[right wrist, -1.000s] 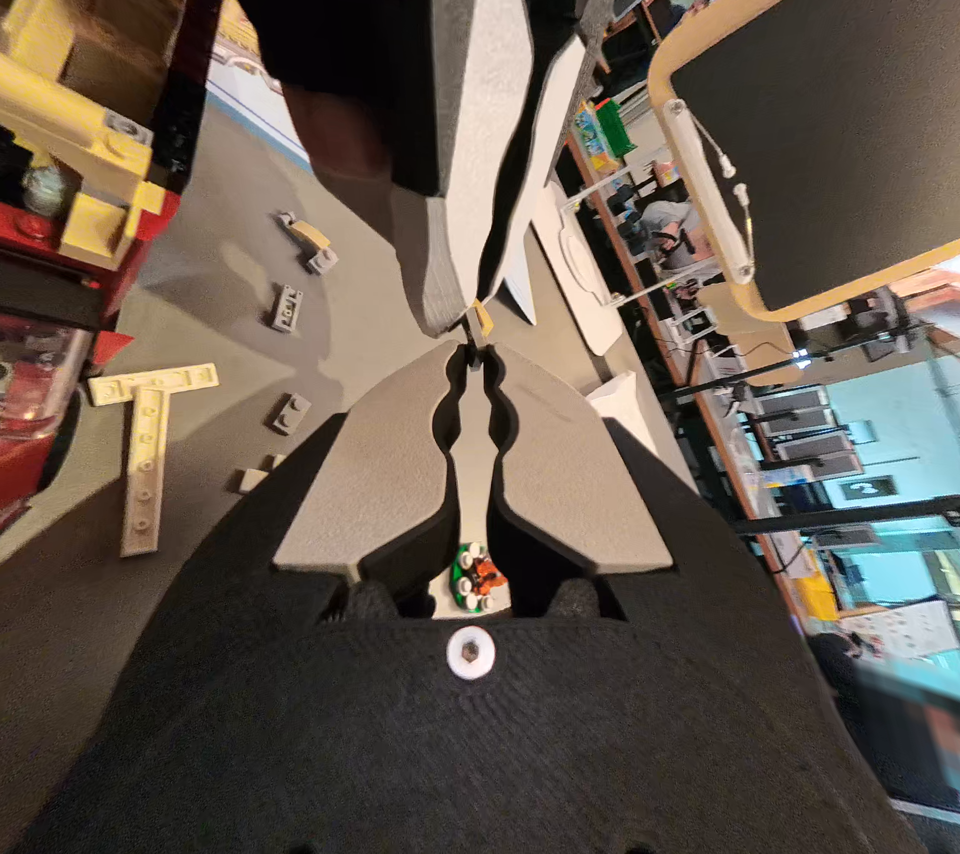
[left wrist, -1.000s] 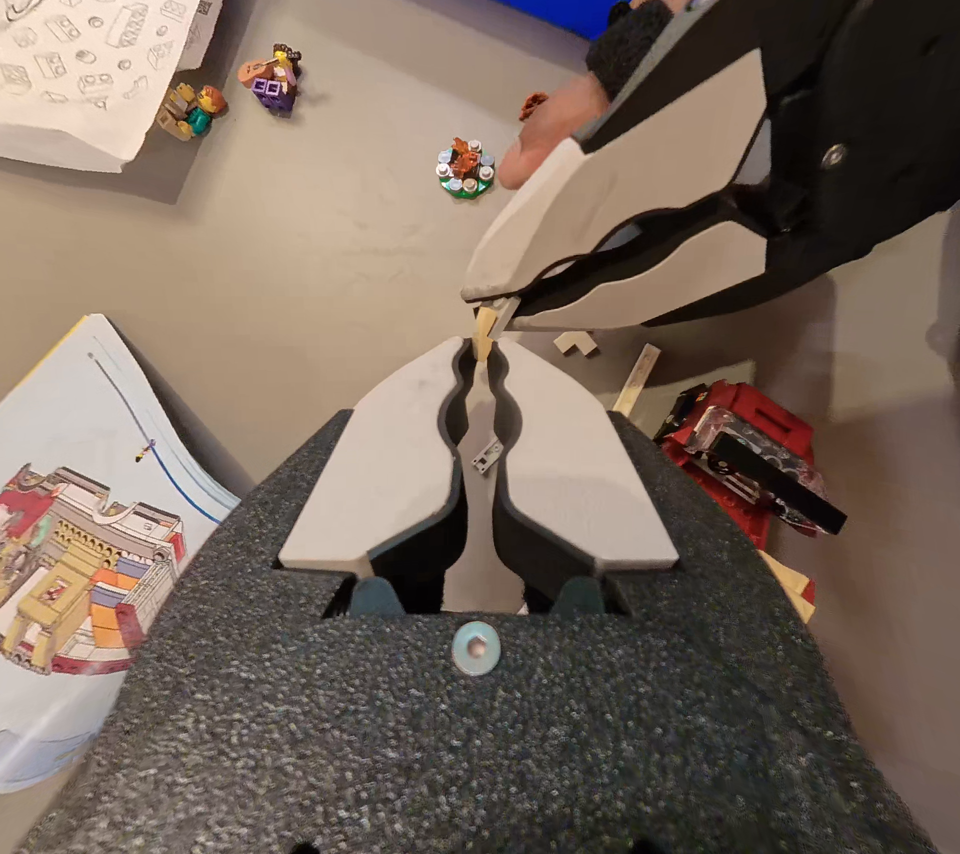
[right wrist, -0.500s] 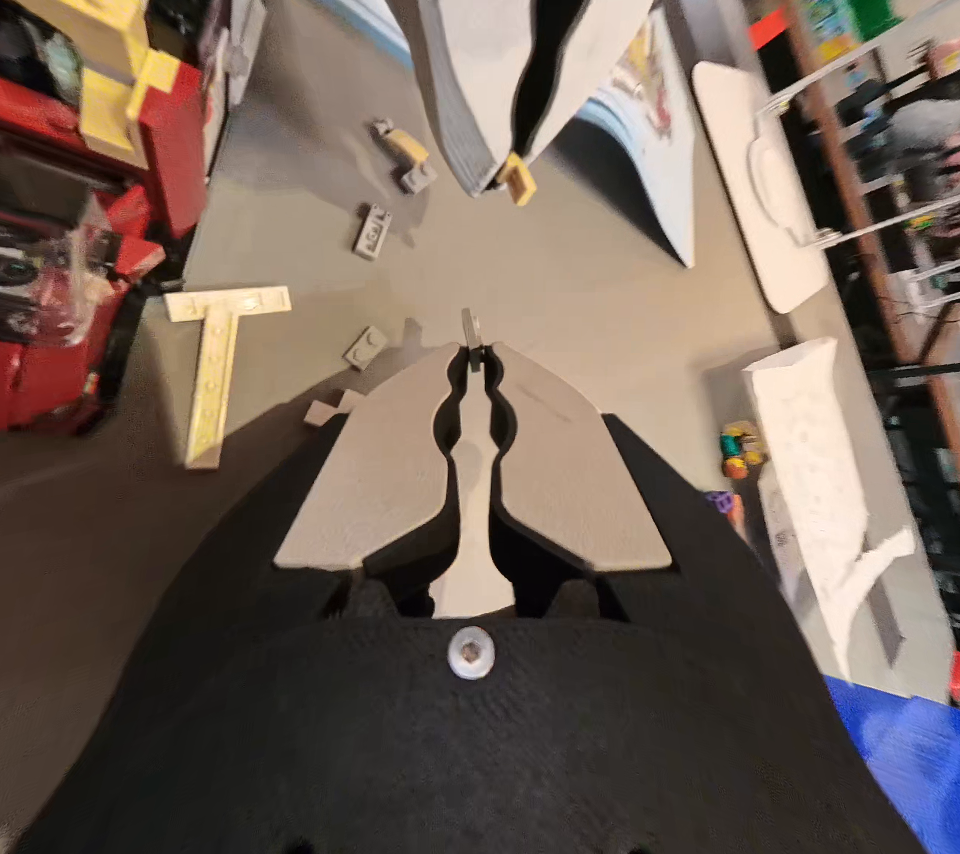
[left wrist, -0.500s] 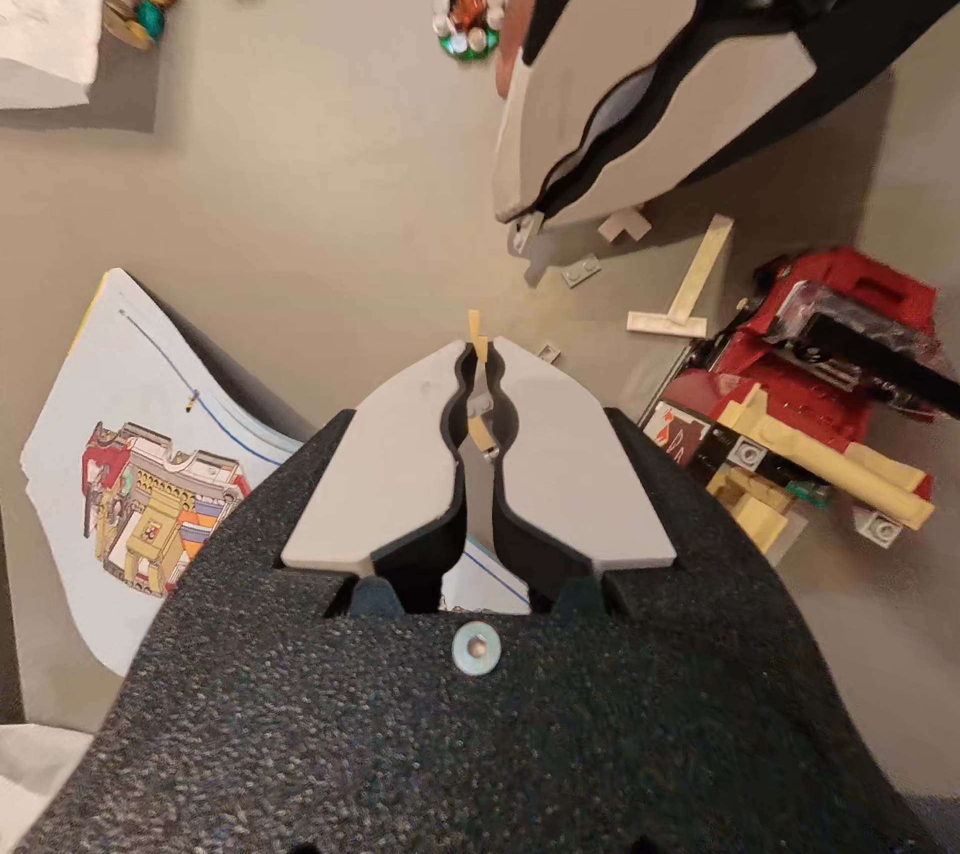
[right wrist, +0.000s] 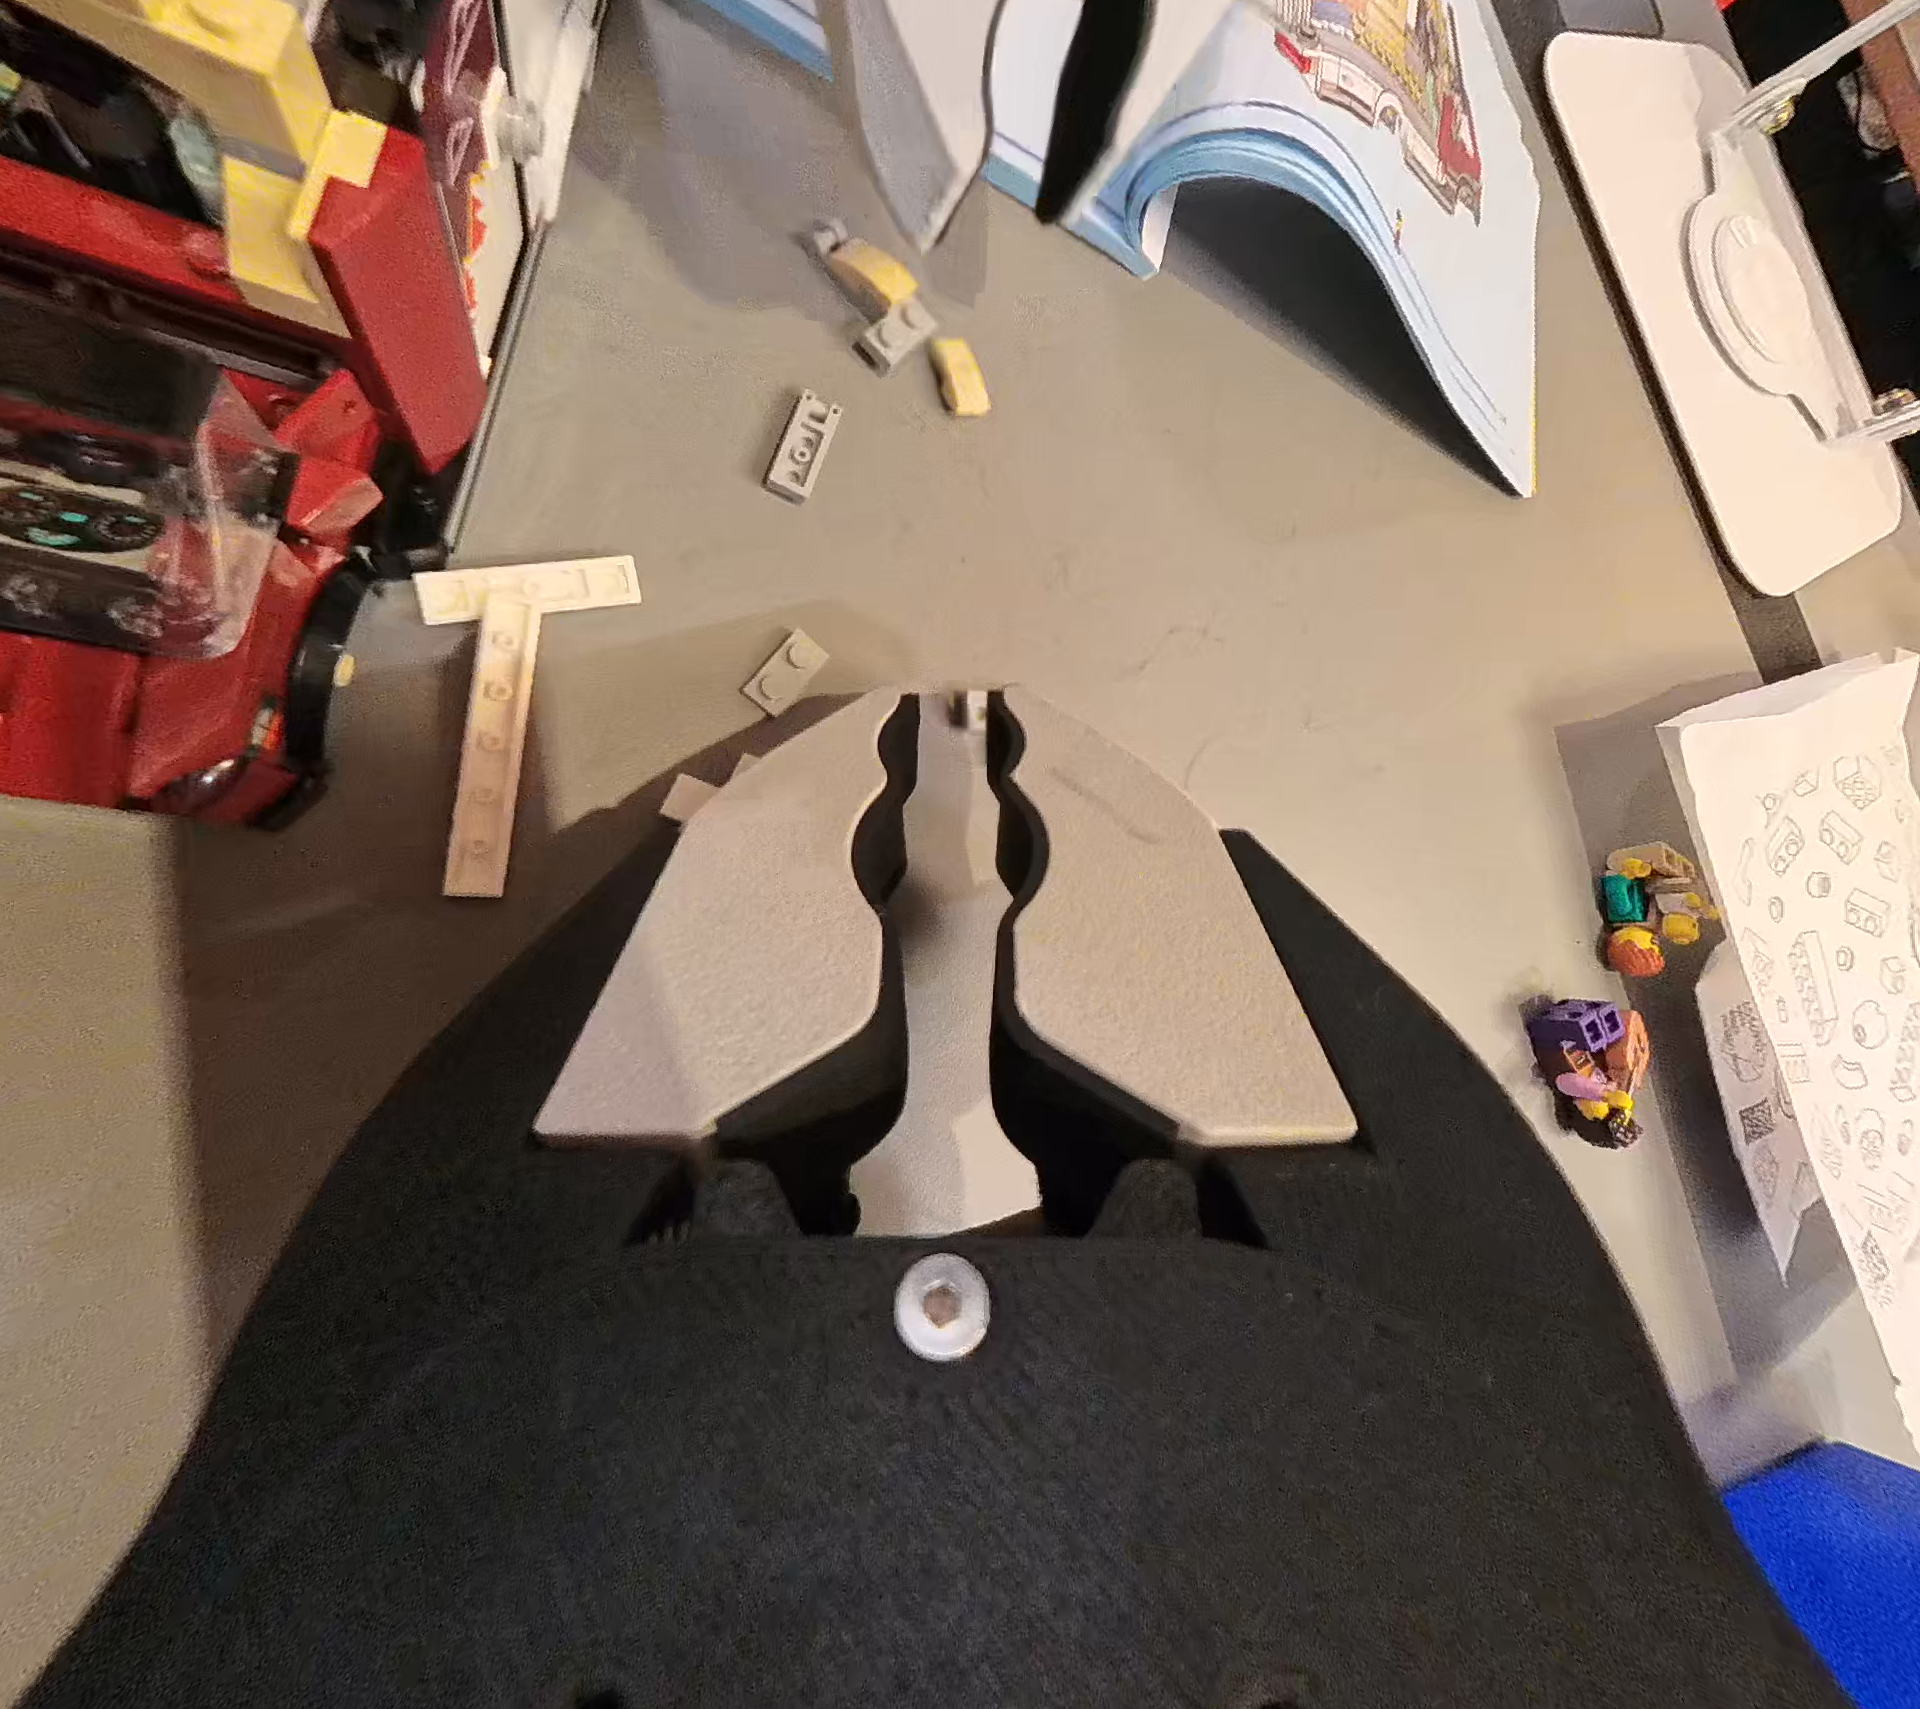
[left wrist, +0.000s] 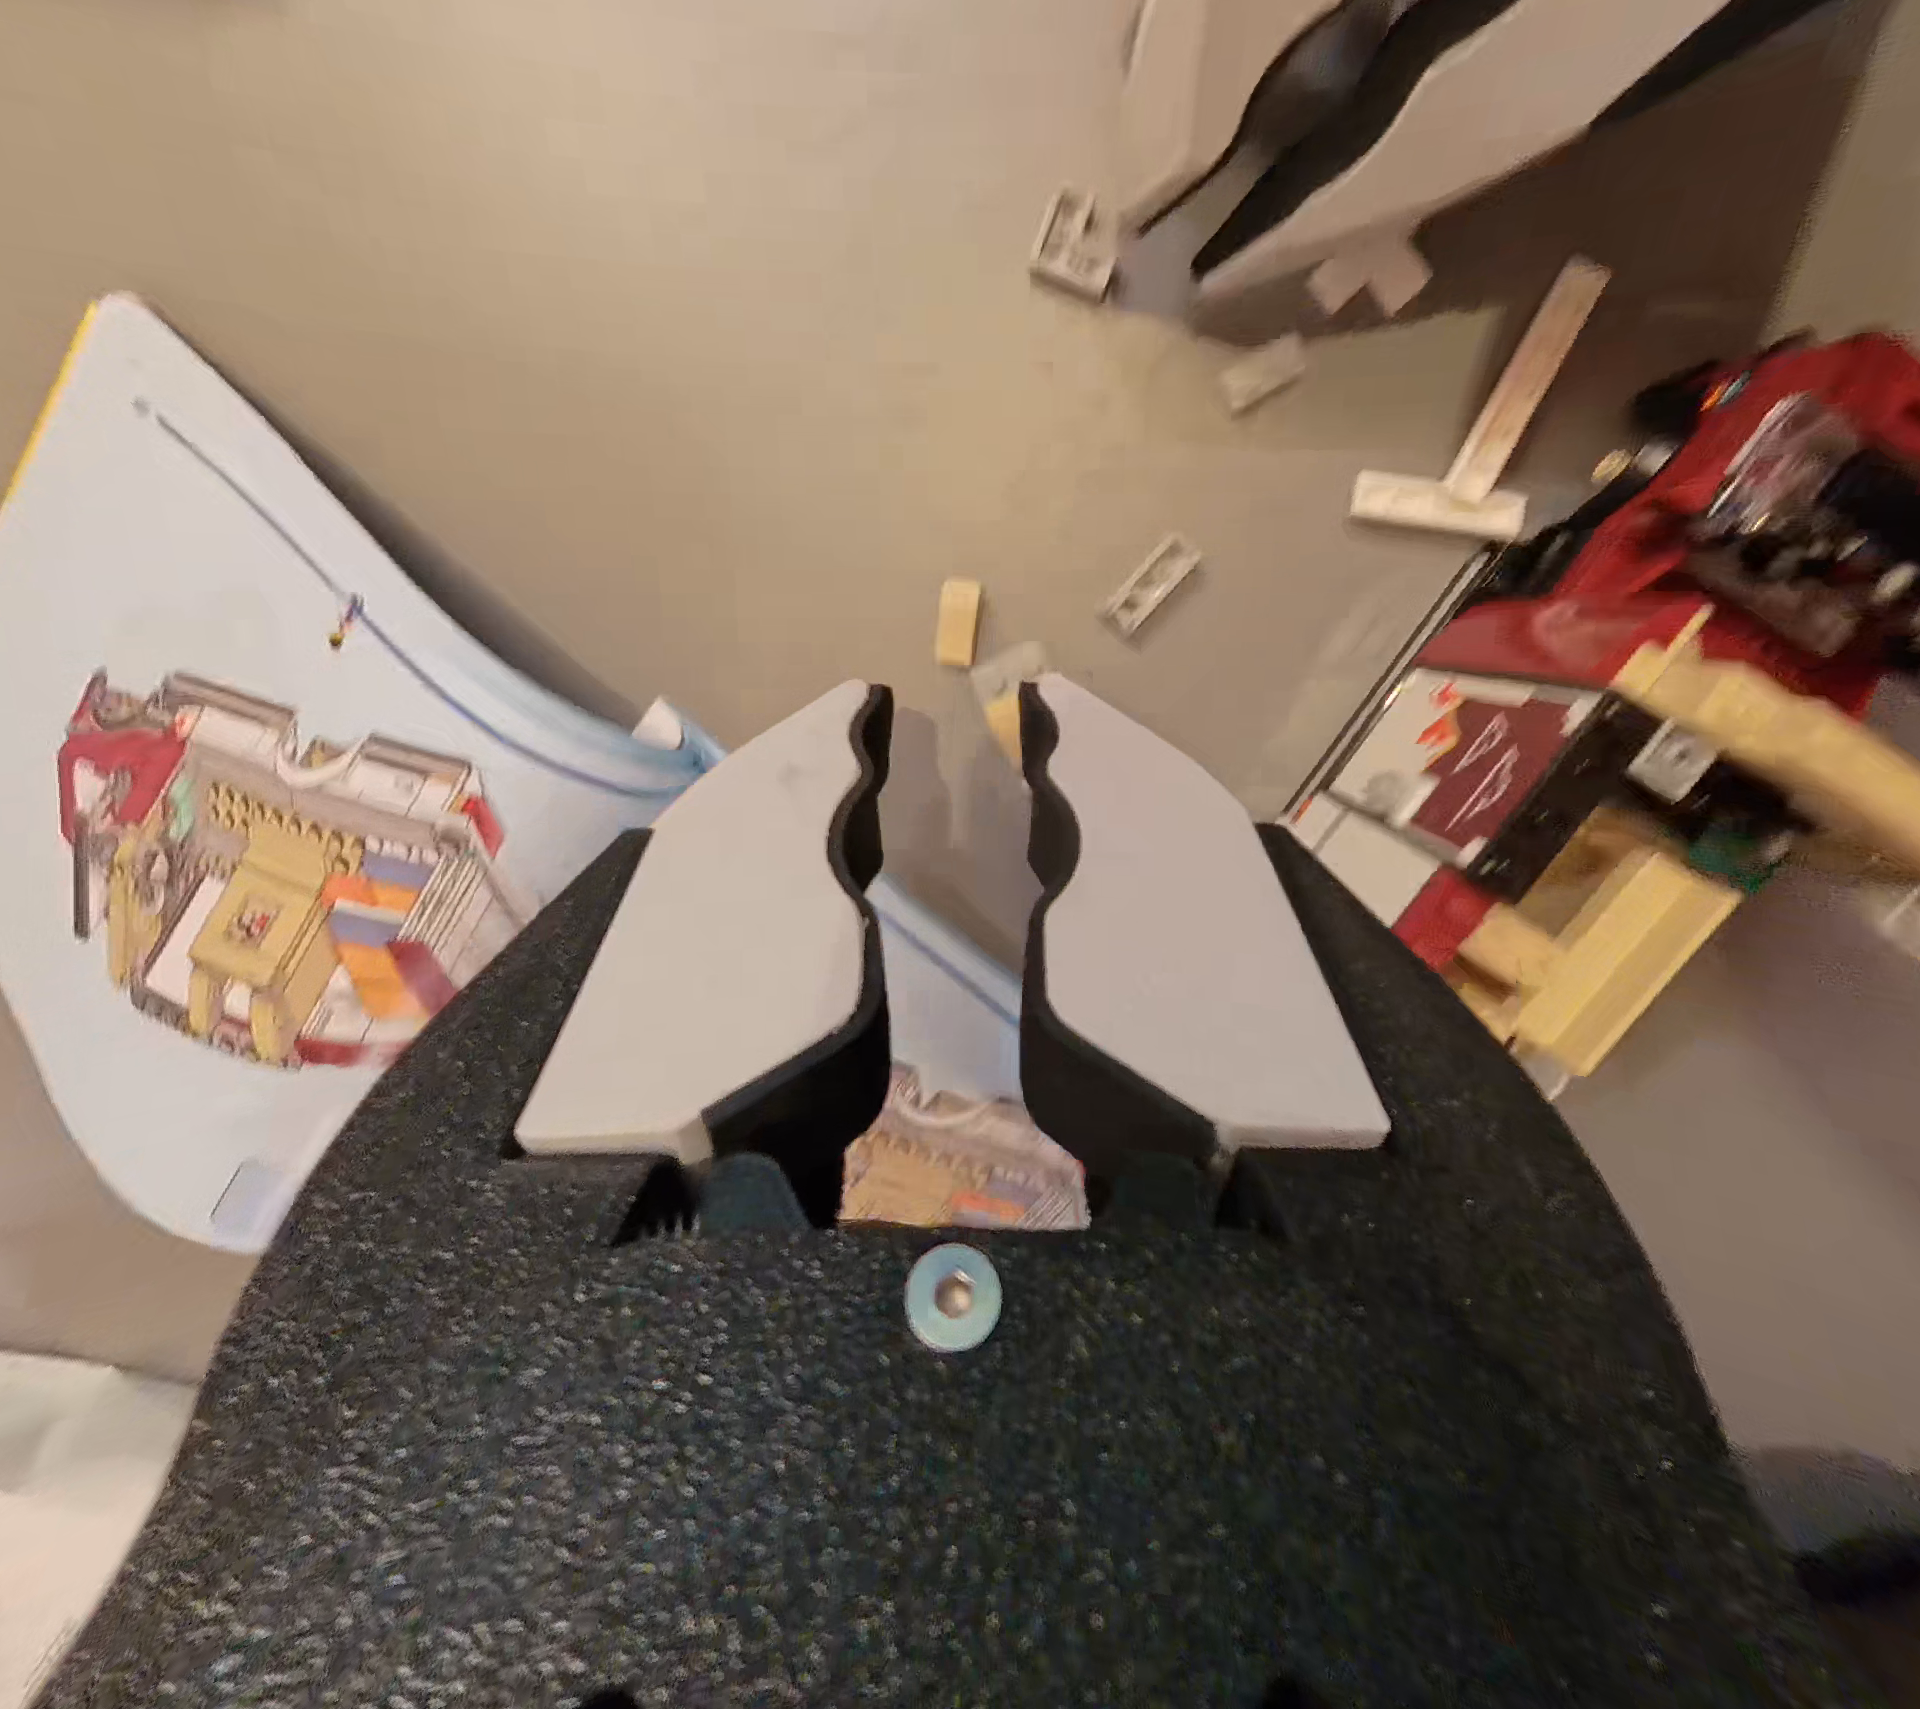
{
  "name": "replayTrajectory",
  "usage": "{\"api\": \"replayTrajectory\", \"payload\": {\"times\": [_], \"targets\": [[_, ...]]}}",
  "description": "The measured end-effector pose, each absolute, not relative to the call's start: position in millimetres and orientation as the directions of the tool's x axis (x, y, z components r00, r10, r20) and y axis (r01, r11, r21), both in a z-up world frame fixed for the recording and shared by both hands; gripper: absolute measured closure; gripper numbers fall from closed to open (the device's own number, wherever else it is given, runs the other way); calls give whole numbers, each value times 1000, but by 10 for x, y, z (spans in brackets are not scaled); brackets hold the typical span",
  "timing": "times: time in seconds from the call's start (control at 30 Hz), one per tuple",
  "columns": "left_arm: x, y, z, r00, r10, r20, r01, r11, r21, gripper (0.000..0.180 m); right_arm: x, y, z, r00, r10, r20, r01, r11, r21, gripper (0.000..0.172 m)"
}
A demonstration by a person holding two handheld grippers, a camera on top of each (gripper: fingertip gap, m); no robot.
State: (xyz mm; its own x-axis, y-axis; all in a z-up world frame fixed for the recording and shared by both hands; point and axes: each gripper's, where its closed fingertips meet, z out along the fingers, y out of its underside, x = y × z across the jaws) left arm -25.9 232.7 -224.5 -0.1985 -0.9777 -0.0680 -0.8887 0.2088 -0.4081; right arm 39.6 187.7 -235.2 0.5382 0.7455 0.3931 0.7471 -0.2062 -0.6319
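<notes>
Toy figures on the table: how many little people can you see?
2. An orange and teal figure lies beside the white printed sheet; a purple figure lies just below it in the right wrist view. More may be hidden.

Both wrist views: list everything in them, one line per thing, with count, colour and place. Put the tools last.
table: one, grey-beige, under everything
instruction booklet: one, light blue, open and arched, beside the left tool
brick model: one, red, black and tan, at the table edge
T-shaped plates: two, tan, beside the model
small plates: at least three, grey, scattered mid-table
loose brick: one, tan, below the left tool
minifigures: two, multicoloured, lying by the paper
printed paper: one, white, far side
tiny piece: one, grey, between the right tool's tips
left tool: grey fingers, open
right tool: grey fingers, slightly apart
</notes>
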Motion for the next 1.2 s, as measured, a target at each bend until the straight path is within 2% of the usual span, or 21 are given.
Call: {"api": "replayTrajectory", "payload": {"times": [0.27,0.37,0.43,0.47,0.57,0.67,0.83,1.0,1.1,1.2], "targets": [[-378,2306,-2443,-227,-973,30,-909,201,-365,155,371,1876,-2352,532,752,390,744,-195,-639,161],[-397,2255,-2527,-226,-972,59,-929,197,-313,157,363,1879,-2333,534,748,394,742,-190,-644,161],[-381,2264,-2547,-216,-975,42,-934,194,-298,162,356,1878,-2326,532,748,398,742,-184,-645,162],[-380,2248,-2549,-224,-974,42,-935,202,-293,171,352,1880,-2321,530,746,403,743,-178,-645,162],[-369,2236,-2550,-221,-975,39,-937,201,-285,172,336,1896,-2280,514,735,442,750,-136,-647,162],[-279,2184,-2496,-210,-974,84,-920,168,-354,172,313,1935,-2183,473,690,548,775,-30,-631,160],[-73,1989,-2234,-235,-951,200,-849,100,-520,172,244,1967,-2030,367,567,738,831,158,-534,152],[45,1795,-2079,-279,-914,295,-800,52,-597,172,127,1929,-1932,288,487,824,849,269,-455,146],[83,1749,-2027,-291,-898,329,-782,25,-623,172,100,1914,-1971,258,486,835,856,285,-430,157],[85,1759,-2006,-312,-907,283,-763,61,-644,172,122,1923,-1965,301,524,797,836,256,-485,161]]}}
